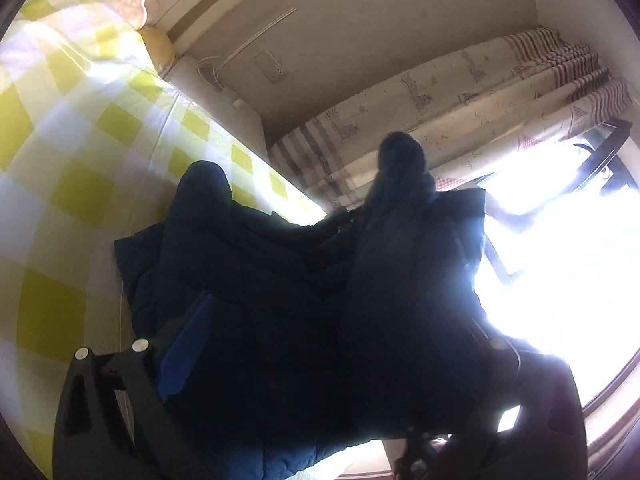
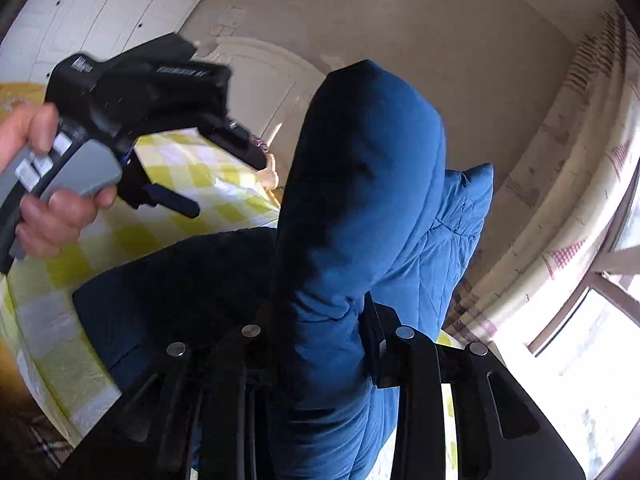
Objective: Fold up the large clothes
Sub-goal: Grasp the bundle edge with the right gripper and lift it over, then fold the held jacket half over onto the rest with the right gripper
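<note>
The right gripper [image 2: 316, 344] clamps a fold of the blue padded jacket [image 2: 372, 184] above the yellow-checked bed [image 2: 188, 168]. To its left, the left gripper [image 2: 224, 184] holds nothing, its fingers spread.

Right gripper [image 2: 320, 344] jaws closed narrow on padded blue fabric, clamped between them, tool rolled sideways. Left gripper [image 2: 224, 184] seen from the right wrist view, held in a bare hand [image 2: 44, 184] wrapped round the grey trigger handle, jaws apart, nothing between them.

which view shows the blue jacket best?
Right wrist: the blue jacket is lit, quilting and colour clear, a padded fold pinched in the right tool. Left wrist shows the jacket only as a dark backlit mass against the window.
</note>
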Demonstrator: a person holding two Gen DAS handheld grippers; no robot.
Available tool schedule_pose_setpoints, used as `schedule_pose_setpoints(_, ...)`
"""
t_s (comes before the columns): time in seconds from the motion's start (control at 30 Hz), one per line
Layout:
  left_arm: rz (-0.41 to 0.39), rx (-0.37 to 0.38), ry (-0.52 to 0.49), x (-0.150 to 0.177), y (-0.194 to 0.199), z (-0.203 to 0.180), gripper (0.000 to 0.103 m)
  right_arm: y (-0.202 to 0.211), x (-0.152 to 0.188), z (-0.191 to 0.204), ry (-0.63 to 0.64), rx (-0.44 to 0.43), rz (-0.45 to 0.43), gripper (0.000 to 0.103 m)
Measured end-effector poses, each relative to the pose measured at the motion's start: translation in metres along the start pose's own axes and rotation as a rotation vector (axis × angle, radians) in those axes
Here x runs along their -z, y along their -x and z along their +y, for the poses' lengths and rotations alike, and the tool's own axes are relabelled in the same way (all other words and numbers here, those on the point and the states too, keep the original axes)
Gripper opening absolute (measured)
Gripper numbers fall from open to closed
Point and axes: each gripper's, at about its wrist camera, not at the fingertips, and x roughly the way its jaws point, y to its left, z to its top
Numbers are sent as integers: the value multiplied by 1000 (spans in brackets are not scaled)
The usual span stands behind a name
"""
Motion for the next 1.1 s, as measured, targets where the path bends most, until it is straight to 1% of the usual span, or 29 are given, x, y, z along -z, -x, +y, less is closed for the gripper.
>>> schedule_pose_setpoints(0.03, 21, 26, 19, -3, 0, 9, 101, -9, 6, 29, 103, -28, 16, 32)
schedule_pose_setpoints(0.07, 41, 31, 46, -4, -2, 19, 101, -13, 13, 50, 173, -9, 1, 33)
schedule_pose_setpoints(0.1, 67, 35, 76, -5, -4, 30, 101, -14, 17, 62, 213, 30, -16, 33)
schedule_pose_setpoints(0.13, 94, 30, 104, -4, -11, 38, 101, -16, 17, 61, 203, 27, -10, 33)
schedule_pose_setpoints(0.17, 117, 21, 124, -2, -17, 44, 101, -15, 16, 52, 151, 2, -6, 33)
schedule_pose_setpoints(0.23, 135, 14, 111, -5, -31, 47, 101, -13, 16, 32, 68, -24, -12, 33)
schedule_pose_setpoints(0.37, 148, 19, 48, -17, -43, 29, 101, -9, 24, 26, 78, -6, -28, 33)
schedule_pose_setpoints(0.43, 160, -4, 6, -22, -48, 16, 101, -9, 26, 27, 74, -1, -32, 33)
schedule_pose_setpoints(0.53, 176, -39, -85, -24, -54, -5, 100, -11, 23, 22, 28, -5, -44, 33)
schedule_pose_setpoints(0.6, 182, -35, -121, -23, -56, -12, 100, -10, 25, 17, 3, 0, -57, 33)
schedule_pose_setpoints(0.63, 190, -33, -124, -24, -57, -11, 100, -8, 23, 19, -6, 3, -63, 33)
schedule_pose_setpoints(0.67, 202, -54, -119, -26, -63, -9, 100, 2, 20, 32, -9, 5, -69, 33)
schedule_pose_setpoints(0.77, 276, -130, -87, -30, -87, 7, 100, 1, 23, 41, 18, 11, -63, 33)
schedule_pose_setpoints(0.83, 294, -136, -85, -31, -98, 13, 99, 2, 24, 49, 54, 28, -61, 35)
schedule_pose_setpoints(0.87, 279, -139, -108, -31, -97, 11, 91, 3, 25, 50, 67, 43, -66, 35)
schedule_pose_setpoints(0.9, 271, -133, -117, -31, -96, 9, 64, 6, 26, 49, 68, 46, -72, 38)
schedule_pose_setpoints(0.93, 261, -127, -112, -31, -94, 8, 47, 12, 28, 47, 56, 23, -79, 43)
schedule_pose_setpoints(1.0, 243, -159, -137, -31, -89, 2, 39, 32, 37, 35, -26, 29, -124, 43)
schedule_pose_setpoints(1.03, 239, -167, -153, -31, -88, 0, 37, 41, 45, 26, -91, 9, -134, 44)
schedule_pose_setpoints(1.07, 240, -171, -165, -28, -88, -2, 37, 48, 56, 18, -161, -3, -128, 45)
schedule_pose_setpoints(1.1, 241, -173, -171, -28, -87, -2, 37, 53, 67, 10, -228, -1, -105, 48)
